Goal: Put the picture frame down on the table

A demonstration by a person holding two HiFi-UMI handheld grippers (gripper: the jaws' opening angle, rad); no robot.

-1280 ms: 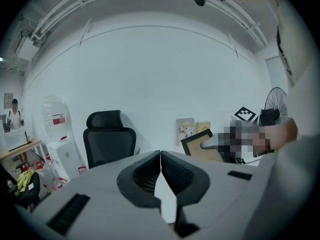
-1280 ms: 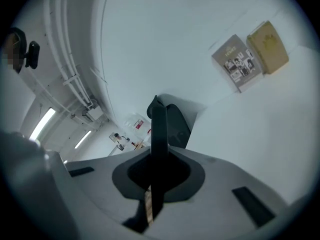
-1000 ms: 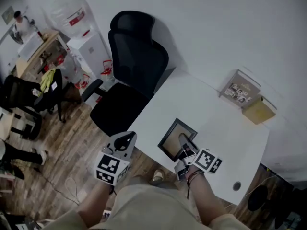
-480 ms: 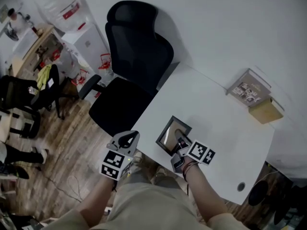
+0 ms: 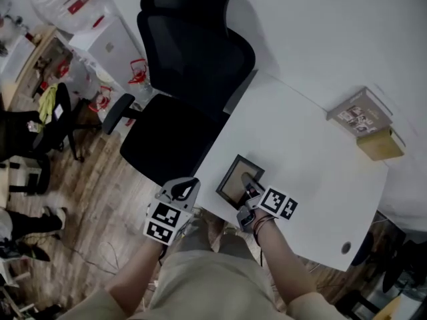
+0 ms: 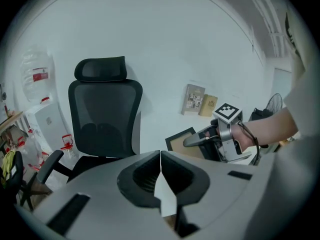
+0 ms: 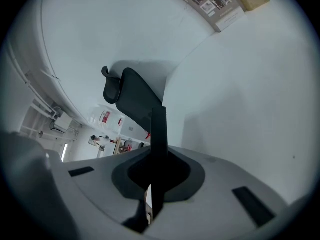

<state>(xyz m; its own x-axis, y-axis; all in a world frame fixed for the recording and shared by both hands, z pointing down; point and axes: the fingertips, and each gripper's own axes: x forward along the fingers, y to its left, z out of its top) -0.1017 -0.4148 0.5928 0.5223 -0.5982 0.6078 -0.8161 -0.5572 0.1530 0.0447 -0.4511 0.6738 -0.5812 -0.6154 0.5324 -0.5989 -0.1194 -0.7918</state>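
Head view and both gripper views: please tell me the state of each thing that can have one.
Frame: gripped at its edge, tilted, not yet flat on the table.
Right gripper: fingers shut on the frame.
Left gripper: fingers shut, empty, off the table.
Chair: unoccupied, beside the table.
Books: two, closed, upright.
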